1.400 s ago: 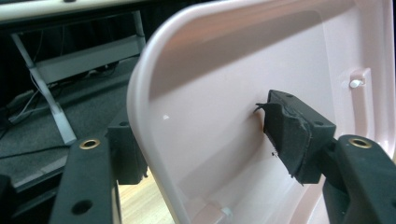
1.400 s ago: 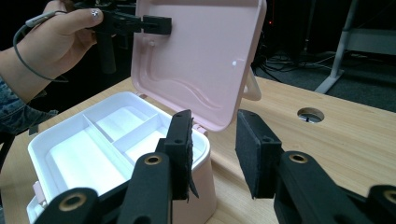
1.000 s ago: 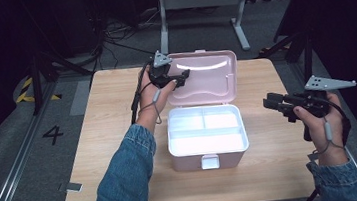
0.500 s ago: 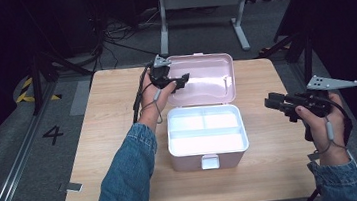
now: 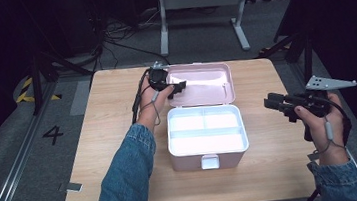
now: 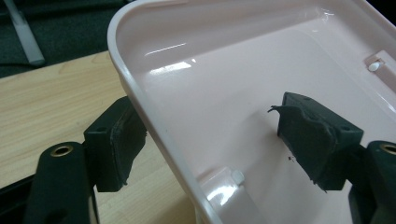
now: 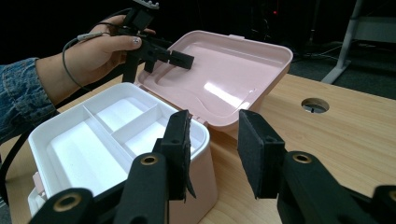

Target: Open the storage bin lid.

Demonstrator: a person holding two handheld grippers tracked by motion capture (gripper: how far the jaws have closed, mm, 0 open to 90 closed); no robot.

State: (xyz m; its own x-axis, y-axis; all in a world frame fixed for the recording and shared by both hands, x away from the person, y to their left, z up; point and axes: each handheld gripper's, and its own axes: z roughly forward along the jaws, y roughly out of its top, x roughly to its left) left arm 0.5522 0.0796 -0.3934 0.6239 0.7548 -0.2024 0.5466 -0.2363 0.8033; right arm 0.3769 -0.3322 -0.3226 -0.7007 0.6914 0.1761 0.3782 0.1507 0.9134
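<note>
The left gripper (image 5: 177, 87) has its jaws spread wide astride the left rim of the lid (image 5: 204, 80): in the left gripper view one pad (image 6: 116, 140) sits just outside the wall over the table (image 6: 42, 102), the other well inside the pink hollow, and neither presses on the plastic. Its jaws have just been opening, with the rim between them. The lid lies flung back flat on the wood, hinged to the far side of the pink box (image 5: 208, 152), which stands near the middle of the table with its white divided tray (image 5: 204, 128) showing. The right gripper (image 5: 273, 103) hangs off to the right of the box, apart from it, jaws partly spread with nothing between them.
</note>
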